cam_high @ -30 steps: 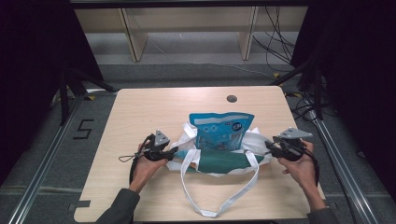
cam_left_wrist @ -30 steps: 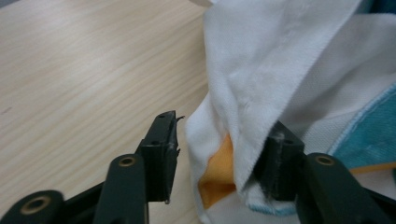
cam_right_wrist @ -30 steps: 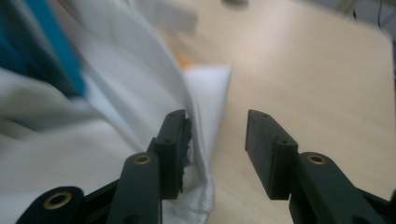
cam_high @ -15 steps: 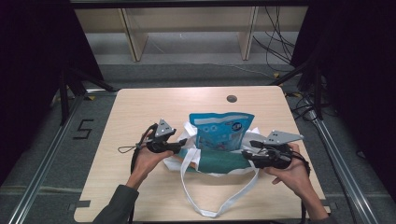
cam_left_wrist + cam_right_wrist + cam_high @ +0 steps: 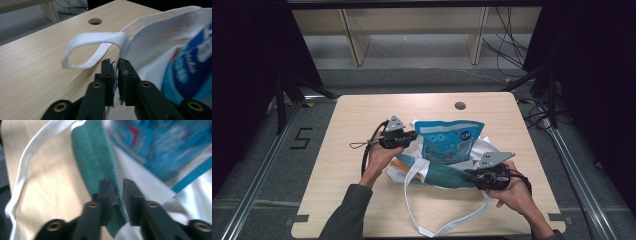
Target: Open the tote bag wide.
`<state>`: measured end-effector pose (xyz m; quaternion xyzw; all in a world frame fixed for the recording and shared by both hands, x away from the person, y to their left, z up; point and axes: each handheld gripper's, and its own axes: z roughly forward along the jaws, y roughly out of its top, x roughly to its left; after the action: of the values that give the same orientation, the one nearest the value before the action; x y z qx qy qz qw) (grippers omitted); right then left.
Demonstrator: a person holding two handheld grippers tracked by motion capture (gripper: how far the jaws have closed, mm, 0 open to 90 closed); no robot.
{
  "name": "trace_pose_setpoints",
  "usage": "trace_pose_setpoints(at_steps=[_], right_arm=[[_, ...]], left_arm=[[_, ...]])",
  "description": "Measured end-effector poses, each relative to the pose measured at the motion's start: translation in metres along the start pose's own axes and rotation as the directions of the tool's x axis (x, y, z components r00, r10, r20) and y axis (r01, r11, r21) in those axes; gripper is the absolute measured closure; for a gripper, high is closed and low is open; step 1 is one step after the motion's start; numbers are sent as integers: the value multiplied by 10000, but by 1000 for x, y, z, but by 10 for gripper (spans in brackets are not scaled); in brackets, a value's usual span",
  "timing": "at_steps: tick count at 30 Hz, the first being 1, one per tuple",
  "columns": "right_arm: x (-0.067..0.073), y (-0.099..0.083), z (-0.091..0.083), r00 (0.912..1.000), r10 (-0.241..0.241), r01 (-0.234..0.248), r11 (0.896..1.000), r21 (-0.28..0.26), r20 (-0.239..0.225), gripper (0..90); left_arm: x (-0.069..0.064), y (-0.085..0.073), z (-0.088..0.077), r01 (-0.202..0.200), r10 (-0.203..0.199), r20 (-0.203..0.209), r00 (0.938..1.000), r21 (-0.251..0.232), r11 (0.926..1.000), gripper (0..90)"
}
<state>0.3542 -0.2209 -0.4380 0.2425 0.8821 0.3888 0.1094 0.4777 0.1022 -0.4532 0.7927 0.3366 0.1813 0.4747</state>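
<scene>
White tote (image 5: 432, 170) (green panel, looped straps) held a blue pouch (image 5: 449, 140); left gripper (image 5: 115, 65) and right gripper (image 5: 118, 185), having just closed, pinched its rim.

**Where your three cameras sit**

Your high view looks forward and down from above your side of the table (image 5: 362, 120), far enough back to take in all four edges, the floor beyond the far edge and your forearms coming in at the near edge.

Your left gripper view rides low on the left gripper (image 5: 398, 138), very close to the tote bag (image 5: 160, 30), and faces across it toward the cable hole (image 5: 95, 21) by the far edge.

Your right gripper view rides on the right gripper (image 5: 484, 176), closer still and blurred, facing along the bag's green hem (image 5: 96, 157).

All three views share the bag, its white strap (image 5: 27, 157) and the blue packet (image 5: 451, 141).
</scene>
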Motion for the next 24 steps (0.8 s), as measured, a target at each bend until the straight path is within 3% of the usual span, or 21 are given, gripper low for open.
trace_pose_setpoints(at_steps=[4,6,8,9,10,12,13,14,15,17,18,19,22,24], right_arm=[[10,-6,4,9991,-405,410,9983,403,-123,870],[13,-10,8,9990,-392,404,9969,681,-196,872],[15,-18,16,9989,-383,405,9959,804,-286,873],[17,-22,23,9979,-416,466,9935,1038,-499,873],[20,-25,28,9984,-359,404,9933,1079,-438,872],[29,-30,41,9982,-375,448,9847,1685,-467,870],[32,-31,45,9972,-582,660,9798,1888,-464,869],[31,-32,48,9925,-1180,1222,9733,1942,-329,866],[30,-31,48,9918,-1239,1276,9707,2034,-309,865],[30,-31,46,9950,-871,947,9780,1861,-488,847],[31,-32,44,9983,-312,397,9823,1829,-491,808],[29,-30,41,9983,-56,153,9854,1694,-581,762],[18,-20,24,9989,59,-16,9956,937,-457,639],[12,-11,7,9986,244,-237,9996,153,-476,597]], left_arm=[[16,-2,20,453,-431,-296,9986,765,9960,866],[21,-5,32,643,-602,-351,9976,1284,9896,863],[23,-11,43,573,-502,-440,9978,1788,9822,857],[23,-14,47,637,-565,-452,9974,1795,9817,855],[23,-17,52,706,-635,-421,9971,1945,9784,852],[21,-22,58,723,-624,-519,9967,2179,9733,844],[20,-23,60,811,-707,-558,9959,2146,9733,840],[19,-23,60,733,-606,-638,9961,2208,9726,833],[19,-23,57,623,-481,-703,9964,2170,9742,823],[19,-19,49,907,-778,-699,9945,2057,9744,742],[19,-16,44,925,-820,-620,9947,1925,9769,677],[17,-13,37,1095,-995,-653,9929,1727,9789,624],[9,-5,12,1226,-1162,-584,9915,1203,9851,472],[3,1,-6,932,-880,-607,9943,893,9916,443]])
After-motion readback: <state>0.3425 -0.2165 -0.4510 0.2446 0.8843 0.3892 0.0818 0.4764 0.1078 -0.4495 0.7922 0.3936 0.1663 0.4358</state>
